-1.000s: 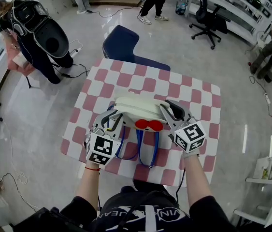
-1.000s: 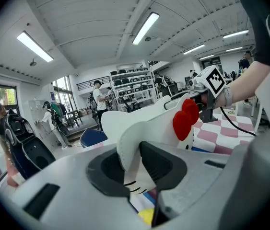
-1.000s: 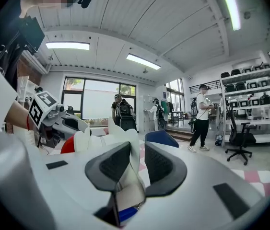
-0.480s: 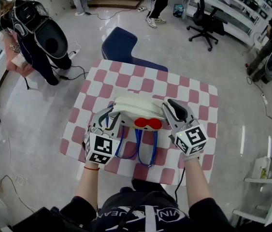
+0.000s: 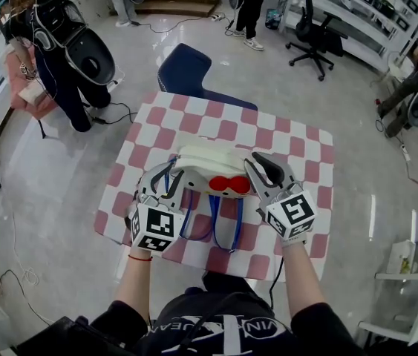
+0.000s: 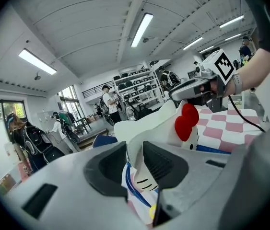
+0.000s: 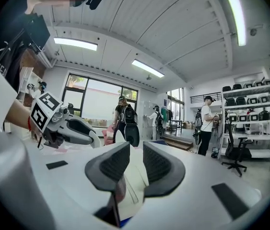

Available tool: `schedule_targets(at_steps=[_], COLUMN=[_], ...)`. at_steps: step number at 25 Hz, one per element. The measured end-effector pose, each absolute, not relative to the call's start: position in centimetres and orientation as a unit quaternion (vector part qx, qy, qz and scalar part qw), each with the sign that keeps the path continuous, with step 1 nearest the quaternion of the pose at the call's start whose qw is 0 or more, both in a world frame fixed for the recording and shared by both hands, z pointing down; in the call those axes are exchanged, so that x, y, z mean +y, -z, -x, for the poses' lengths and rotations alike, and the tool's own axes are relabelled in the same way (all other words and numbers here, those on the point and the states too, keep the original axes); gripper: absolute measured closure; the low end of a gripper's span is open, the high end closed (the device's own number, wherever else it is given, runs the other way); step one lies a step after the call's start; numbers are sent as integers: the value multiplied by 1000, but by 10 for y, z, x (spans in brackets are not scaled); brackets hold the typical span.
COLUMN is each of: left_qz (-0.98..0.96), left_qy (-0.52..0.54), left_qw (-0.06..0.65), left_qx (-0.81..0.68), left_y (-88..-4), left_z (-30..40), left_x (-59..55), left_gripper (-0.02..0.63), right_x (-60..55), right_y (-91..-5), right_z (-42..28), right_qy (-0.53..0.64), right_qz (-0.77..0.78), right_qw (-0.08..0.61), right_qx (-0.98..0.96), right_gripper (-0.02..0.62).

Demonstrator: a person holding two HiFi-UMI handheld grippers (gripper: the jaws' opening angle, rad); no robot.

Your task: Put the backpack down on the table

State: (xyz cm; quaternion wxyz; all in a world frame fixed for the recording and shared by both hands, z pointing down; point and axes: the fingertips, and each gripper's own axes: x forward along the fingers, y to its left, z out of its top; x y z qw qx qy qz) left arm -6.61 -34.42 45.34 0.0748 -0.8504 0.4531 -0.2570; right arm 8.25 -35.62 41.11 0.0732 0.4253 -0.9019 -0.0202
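2 grippers, left gripper [image 5: 162, 188] and right gripper [image 5: 260, 173], each clamp 1 side of the white backpack [image 5: 207, 165], holding it upright over the table [image 5: 298, 143] centre, presumably for a level set-down.

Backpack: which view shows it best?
Head view: the whole white backpack, over the checked table. Left gripper view shows its red bow and a pinched edge; right gripper view only white fabric between the jaws.
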Motion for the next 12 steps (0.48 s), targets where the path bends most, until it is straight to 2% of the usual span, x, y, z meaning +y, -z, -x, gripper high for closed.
schedule_targets(at_steps=[12], left_qz=[845], left_qy=[263], left_qw=[89], left_qx=[457], left_y=[-447], left_z=[66], left_x=[-325], left_gripper=[515], right_x=[-331], right_y=[-407], right_z=[-58], right_qy=[43], right_qz=[-398], right_qw=[100], right_qx=[-911], right_gripper=[523])
